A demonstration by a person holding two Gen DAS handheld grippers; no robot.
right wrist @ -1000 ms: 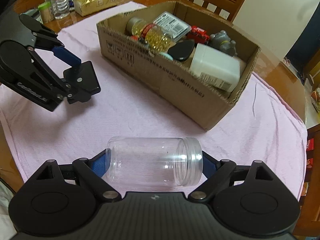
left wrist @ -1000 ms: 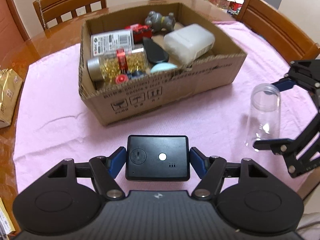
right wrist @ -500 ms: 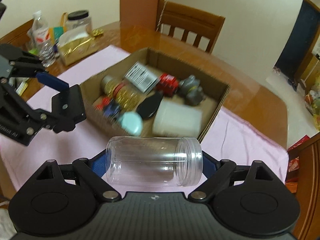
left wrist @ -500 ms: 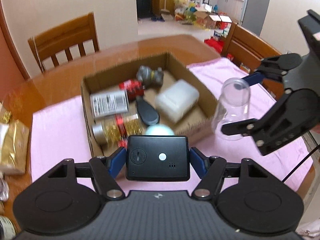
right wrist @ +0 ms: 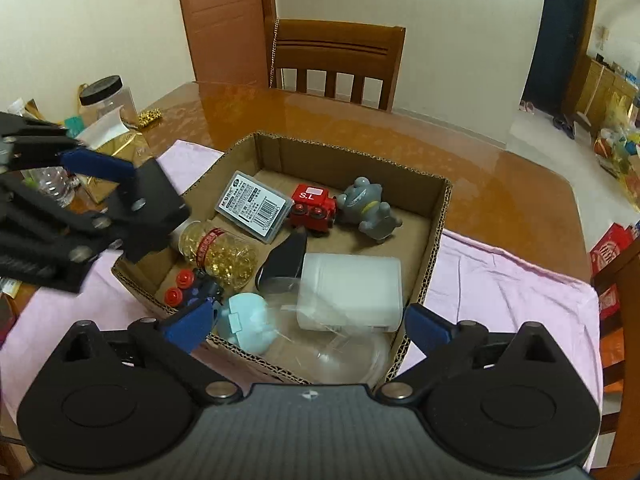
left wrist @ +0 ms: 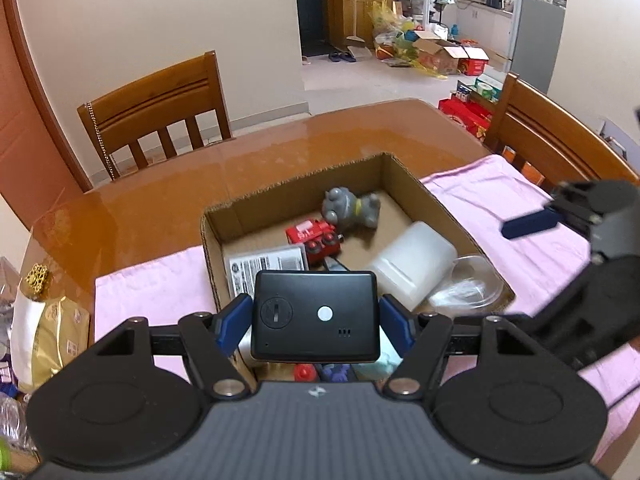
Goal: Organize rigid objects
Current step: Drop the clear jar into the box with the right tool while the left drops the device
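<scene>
Left gripper (left wrist: pixel 316 320) clamps the black device (left wrist: pixel 316 316), broad face up, directly above the cardboard box (left wrist: pixel 296 188); right gripper (right wrist: pixel 308 326) hangs open at lower frame.

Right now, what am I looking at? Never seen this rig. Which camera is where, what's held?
No robot here: a person carries two hand-held grippers, each with a fisheye camera looking along its fingers. One picture comes from the left hand-held gripper, shut on a black device above the cardboard box. The other comes from the right hand-held gripper, open, with a clear plastic jar lying in the box just below it. The box sits on a pink cloth and also holds a white container, a grey toy, a red toy train and a capsule bottle.
</scene>
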